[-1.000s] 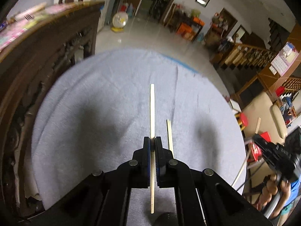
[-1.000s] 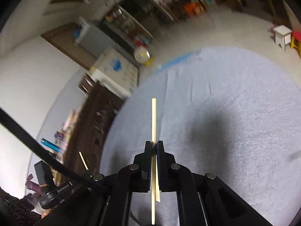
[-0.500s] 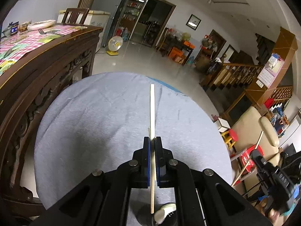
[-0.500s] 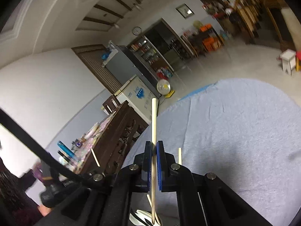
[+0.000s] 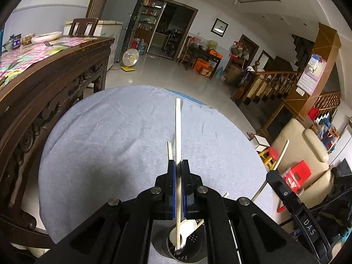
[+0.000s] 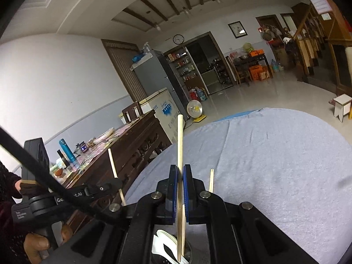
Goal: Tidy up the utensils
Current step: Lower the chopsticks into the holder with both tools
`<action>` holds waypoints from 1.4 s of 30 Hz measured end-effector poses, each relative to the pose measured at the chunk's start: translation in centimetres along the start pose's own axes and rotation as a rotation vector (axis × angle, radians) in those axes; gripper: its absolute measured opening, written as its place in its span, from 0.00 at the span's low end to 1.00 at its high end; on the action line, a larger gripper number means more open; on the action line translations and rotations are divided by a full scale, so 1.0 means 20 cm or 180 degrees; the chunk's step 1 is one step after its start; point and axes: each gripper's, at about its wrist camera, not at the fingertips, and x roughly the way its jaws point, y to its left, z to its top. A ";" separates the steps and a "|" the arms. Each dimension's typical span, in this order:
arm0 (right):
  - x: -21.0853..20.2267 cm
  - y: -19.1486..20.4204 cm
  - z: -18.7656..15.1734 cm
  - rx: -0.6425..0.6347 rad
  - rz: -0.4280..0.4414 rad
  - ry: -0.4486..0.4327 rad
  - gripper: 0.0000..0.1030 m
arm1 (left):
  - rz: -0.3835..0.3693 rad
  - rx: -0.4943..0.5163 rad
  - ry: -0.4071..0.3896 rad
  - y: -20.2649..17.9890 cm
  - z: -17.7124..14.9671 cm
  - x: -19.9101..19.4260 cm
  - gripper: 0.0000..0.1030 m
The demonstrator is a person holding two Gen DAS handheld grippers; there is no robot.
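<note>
My left gripper (image 5: pixel 178 164) is shut on a pale wooden chopstick (image 5: pixel 178 127) that points forward over the grey-blue tablecloth (image 5: pixel 110 143). Its lower end hangs at the mouth of a dark perforated utensil holder (image 5: pixel 187 253), which holds a white spoon (image 5: pixel 187 231) and another chopstick (image 5: pixel 169 150). My right gripper (image 6: pixel 180 168) is shut on a second chopstick (image 6: pixel 180 140), whose lower end also reaches the holder (image 6: pixel 190 252) beside the white spoon (image 6: pixel 164 242). Each gripper appears in the other's view: the right gripper (image 5: pixel 272 176) and the left gripper (image 6: pixel 115 184).
A dark carved wooden table (image 5: pixel 55 83) with a pink checked cloth stands close on the left. A beige armchair (image 5: pixel 303 154) and a red stool (image 5: pixel 297 173) sit to the right of the round table. A person's hand (image 6: pixel 35 244) holds the left gripper's handle.
Both grippers drew back across the cloth with their chopsticks still gripped, and both tilted upward. The utensil holder came into view beneath them, with both chopsticks' lower ends now at its mouth.
</note>
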 end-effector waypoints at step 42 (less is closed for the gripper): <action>0.01 0.01 -0.12 -0.0241 -0.0019 0.0064 0.06 | 0.0014 0.0247 -0.0384 -0.05 -0.26 -0.02 0.04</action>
